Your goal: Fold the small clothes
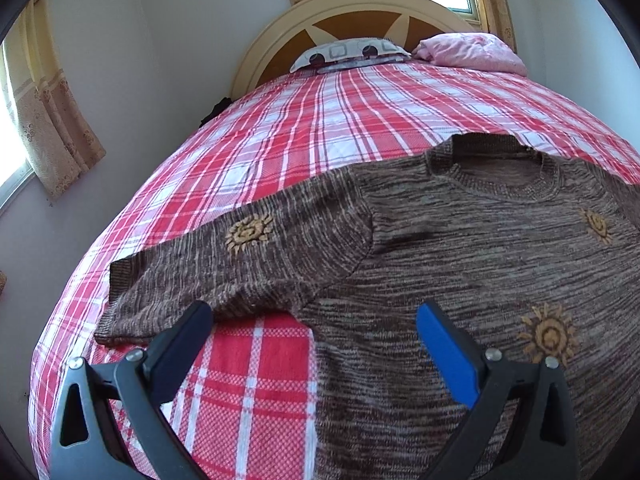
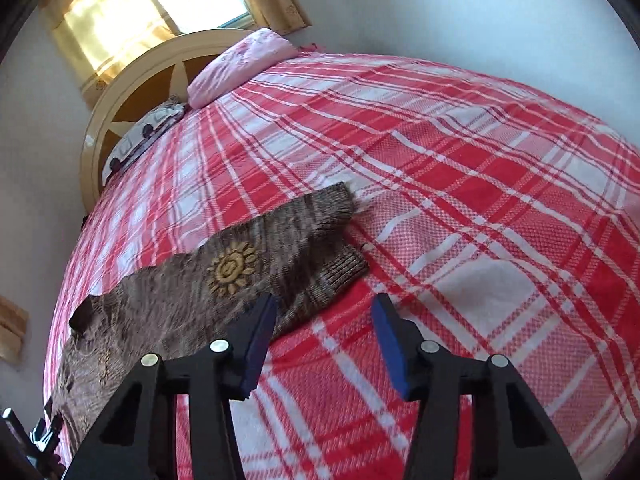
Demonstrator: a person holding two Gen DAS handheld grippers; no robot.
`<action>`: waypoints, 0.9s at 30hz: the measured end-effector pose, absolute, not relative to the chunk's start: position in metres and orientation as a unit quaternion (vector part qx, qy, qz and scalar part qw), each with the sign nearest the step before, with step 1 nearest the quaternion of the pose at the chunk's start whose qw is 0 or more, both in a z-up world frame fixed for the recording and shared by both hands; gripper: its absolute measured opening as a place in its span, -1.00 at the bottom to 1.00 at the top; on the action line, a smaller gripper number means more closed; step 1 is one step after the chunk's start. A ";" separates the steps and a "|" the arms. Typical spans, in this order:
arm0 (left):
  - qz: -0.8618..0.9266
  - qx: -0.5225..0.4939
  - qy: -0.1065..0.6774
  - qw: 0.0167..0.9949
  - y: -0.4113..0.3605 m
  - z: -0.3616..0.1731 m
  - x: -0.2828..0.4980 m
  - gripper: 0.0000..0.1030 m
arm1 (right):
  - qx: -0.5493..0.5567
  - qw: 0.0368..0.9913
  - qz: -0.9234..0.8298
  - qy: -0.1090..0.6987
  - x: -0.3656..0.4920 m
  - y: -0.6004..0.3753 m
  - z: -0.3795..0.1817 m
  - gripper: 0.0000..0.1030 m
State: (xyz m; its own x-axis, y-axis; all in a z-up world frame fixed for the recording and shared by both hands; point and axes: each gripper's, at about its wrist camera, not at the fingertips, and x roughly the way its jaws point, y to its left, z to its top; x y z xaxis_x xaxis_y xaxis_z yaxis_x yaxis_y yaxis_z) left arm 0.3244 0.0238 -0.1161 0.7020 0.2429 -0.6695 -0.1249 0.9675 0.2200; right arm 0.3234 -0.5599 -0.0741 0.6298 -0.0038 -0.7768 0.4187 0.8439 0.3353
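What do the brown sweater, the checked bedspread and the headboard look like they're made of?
Brown sweater: knitted yarn, probably wool or acrylic; ribbed collar and cuffs, marled stripes, stitched yellow sun motifs.
Checked bedspread: woven fabric, likely cotton; a coarse matte weave shows in the red and white squares.
Headboard: apparently painted wood, a glossy cream rim around brown panels; it could be laminate.

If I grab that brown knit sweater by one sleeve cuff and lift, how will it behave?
The brown knit sweater will probably go floppy and trail: it lies limp and flat on the plaid bedspread. The sleeve cuff looks ribbed, so it should grip rather than slip. The thick knit suggests some weight, so the sleeve may stretch.
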 end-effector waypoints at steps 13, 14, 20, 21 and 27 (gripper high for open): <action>0.095 0.075 0.399 0.909 0.019 -0.132 0.341 1.00 | 0.272 0.857 -0.135 0.417 0.347 -0.579 -0.088 -0.17; 0.095 0.075 0.403 0.907 0.019 -0.134 0.342 1.00 | 0.276 0.854 -0.135 0.420 0.347 -0.580 -0.091 -0.18; 0.091 0.083 0.412 0.903 0.015 -0.139 0.343 1.00 | 0.289 0.851 -0.134 0.418 0.357 -0.584 -0.097 -0.27; 0.090 0.084 0.413 0.902 0.015 -0.140 0.343 1.00 | 0.288 0.851 -0.134 0.419 0.359 -0.583 -0.097 -0.50; 0.080 0.067 0.424 0.900 0.018 -0.143 0.345 1.00 | 0.274 0.864 -0.111 0.407 0.361 -0.567 -0.094 -0.82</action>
